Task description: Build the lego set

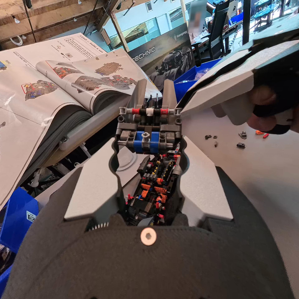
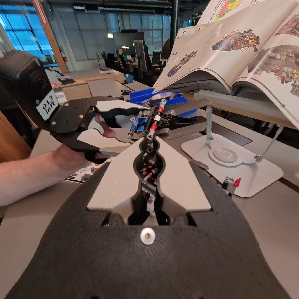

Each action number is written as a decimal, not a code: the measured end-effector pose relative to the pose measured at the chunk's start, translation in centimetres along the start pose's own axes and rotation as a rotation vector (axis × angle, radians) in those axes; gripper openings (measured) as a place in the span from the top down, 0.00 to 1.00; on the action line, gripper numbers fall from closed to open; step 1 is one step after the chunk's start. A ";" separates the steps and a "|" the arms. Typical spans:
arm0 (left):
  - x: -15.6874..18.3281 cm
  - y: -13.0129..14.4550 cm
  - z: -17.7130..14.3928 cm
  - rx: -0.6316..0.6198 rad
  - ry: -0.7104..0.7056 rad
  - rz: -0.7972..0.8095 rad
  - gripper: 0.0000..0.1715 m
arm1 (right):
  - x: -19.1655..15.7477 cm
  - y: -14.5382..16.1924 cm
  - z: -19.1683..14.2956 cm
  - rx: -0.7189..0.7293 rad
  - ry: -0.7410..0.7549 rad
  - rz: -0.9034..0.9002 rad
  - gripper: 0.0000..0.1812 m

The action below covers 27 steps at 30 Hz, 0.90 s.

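Observation:
My left gripper is shut on a grey and blue sub-assembly and holds it by its sides above the table. A cross axle with red, black and white bushes runs along the sub-assembly's top. My right gripper is nearly closed, its tips pinching the light grey end of that axle. In the left wrist view it reaches in from the upper right. In the right wrist view the left gripper comes in from the left. The large black and orange car chassis lies on the table beneath.
An open instruction book rests on a stand with a white base; a small grey and red part sits on that base. Blue bins stand behind and at lower left. Small loose parts lie on the white table. Tip to tip, the grippers are about 4 cm apart. Left tips and right tips are each some 30 cm from the white base.

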State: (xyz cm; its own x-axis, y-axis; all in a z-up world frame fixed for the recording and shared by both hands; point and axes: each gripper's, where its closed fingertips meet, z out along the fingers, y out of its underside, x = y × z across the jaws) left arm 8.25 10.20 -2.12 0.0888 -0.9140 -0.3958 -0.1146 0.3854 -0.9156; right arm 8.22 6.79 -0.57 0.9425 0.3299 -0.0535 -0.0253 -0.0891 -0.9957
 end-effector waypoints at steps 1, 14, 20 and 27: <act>0.0 -0.1 0.0 0.003 -0.006 0.012 0.57 | 0.0 -0.1 0.0 0.012 -0.013 0.027 0.98; -0.3 -0.9 -0.2 0.034 -0.083 0.118 0.57 | 0.0 -0.6 -0.3 0.105 -0.091 0.193 0.97; -0.4 -1.2 -0.2 0.028 -0.123 0.188 0.57 | 0.2 -0.7 -0.4 0.153 -0.152 0.309 0.97; -0.4 -1.4 -0.2 0.012 -0.166 0.271 0.57 | 0.4 -0.6 -0.4 0.166 -0.170 0.364 0.97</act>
State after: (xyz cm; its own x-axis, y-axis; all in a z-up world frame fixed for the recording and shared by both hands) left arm 8.17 10.00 -0.68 0.2170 -0.7450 -0.6308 -0.1442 0.6146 -0.7755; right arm 8.79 6.57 0.04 0.7942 0.4560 -0.4016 -0.4127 -0.0804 -0.9073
